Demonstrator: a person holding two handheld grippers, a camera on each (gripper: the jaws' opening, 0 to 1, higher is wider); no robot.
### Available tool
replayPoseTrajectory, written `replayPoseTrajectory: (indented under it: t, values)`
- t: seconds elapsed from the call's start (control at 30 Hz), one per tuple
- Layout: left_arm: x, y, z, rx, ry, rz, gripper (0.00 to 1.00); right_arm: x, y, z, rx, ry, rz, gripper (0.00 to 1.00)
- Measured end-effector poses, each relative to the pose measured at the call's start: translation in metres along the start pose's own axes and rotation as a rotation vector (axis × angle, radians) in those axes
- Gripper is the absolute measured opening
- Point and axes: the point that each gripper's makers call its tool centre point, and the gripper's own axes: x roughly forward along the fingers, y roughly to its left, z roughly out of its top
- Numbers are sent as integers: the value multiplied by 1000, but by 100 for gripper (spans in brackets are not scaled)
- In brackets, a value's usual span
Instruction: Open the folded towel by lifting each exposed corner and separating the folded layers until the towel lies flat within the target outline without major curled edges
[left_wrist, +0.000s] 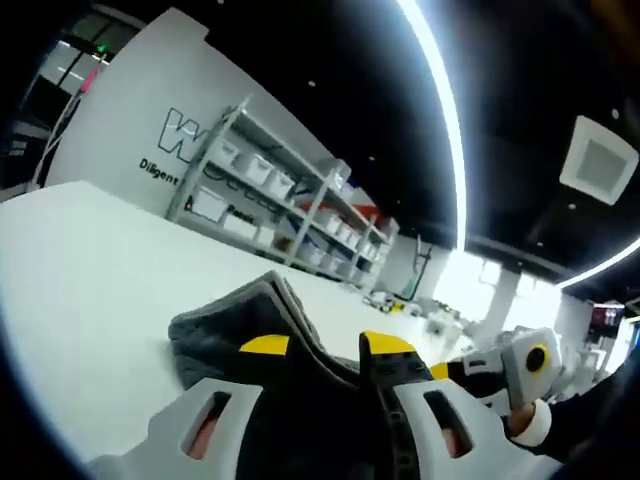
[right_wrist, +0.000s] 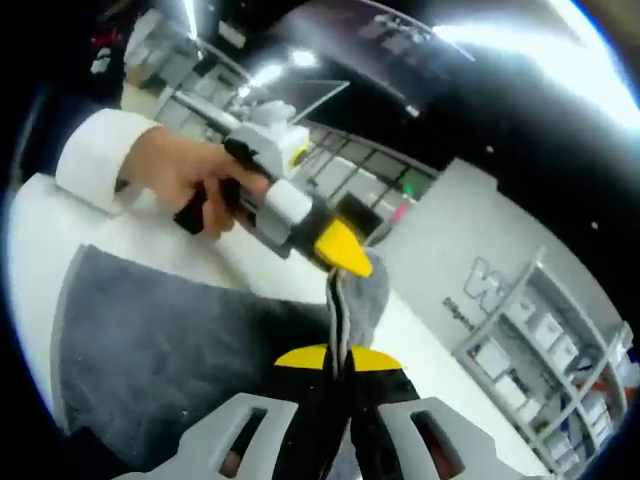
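Left gripper view has the left gripper (left_wrist: 325, 350) low in the shot, its yellow-tipped jaws sitting apart with a bunched fold of the grey towel (left_wrist: 235, 320) between them. Honestly I can't tell whether they're actually pinching the cloth or just straddling it. The towel lies on a white table (left_wrist: 80, 270), humped up into a ridge right in front of the jaws. Off to one side the right gripper (left_wrist: 450, 370) comes in, a hand wrapped round its grip. Behind the table there's a metal shelving rack (left_wrist: 290, 200) loaded with white bins, standing against a white wall with big lettering on it.

Right gripper view is clearer: the right gripper's (right_wrist: 340, 358) jaws are pressed together on a thin upright edge of the towel (right_wrist: 180, 350), which spreads out wide and grey towards the table's (right_wrist: 40, 230) near edge. The left gripper (right_wrist: 340, 248) points in from above, its yellow tip touching the same raised edge, held by a hand (right_wrist: 185, 175) in a white sleeve. Can't tell from here whether that one's jaws are apart.
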Motion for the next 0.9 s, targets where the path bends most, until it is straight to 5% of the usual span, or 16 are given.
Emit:
replayPoseTrajectory:
  t: [0.07, 0.13, 0.37, 0.53, 0.57, 0.77, 0.9]
  values:
    - [-2, -8, -6, -36, 22, -8, 29, 1, -4, 0, 17, -3, -10, 0]
    - [5, 10, 3, -52, 27, -1, 30, 0, -6, 0, 15, -3, -26, 0]
    - [-19, -36, -49, -106, 125, 31, 31, -1, -11, 2, -79, -1, -69, 0]
    - [-28, -54, -64, -174, 149, 15, 33, -1, -12, 2, -69, -1, -77, 0]
    - [-20, -21, -45, -190, 155, 16, 33, -1, -12, 3, -65, -2, -81, 0]
    - [-19, -1, -33, -167, 166, 30, 32, -8, -14, 11, -2, -22, -108, 0]
    - [-19, -2, -35, -253, 186, -7, 32, -10, -15, 12, 16, -28, -121, 0]
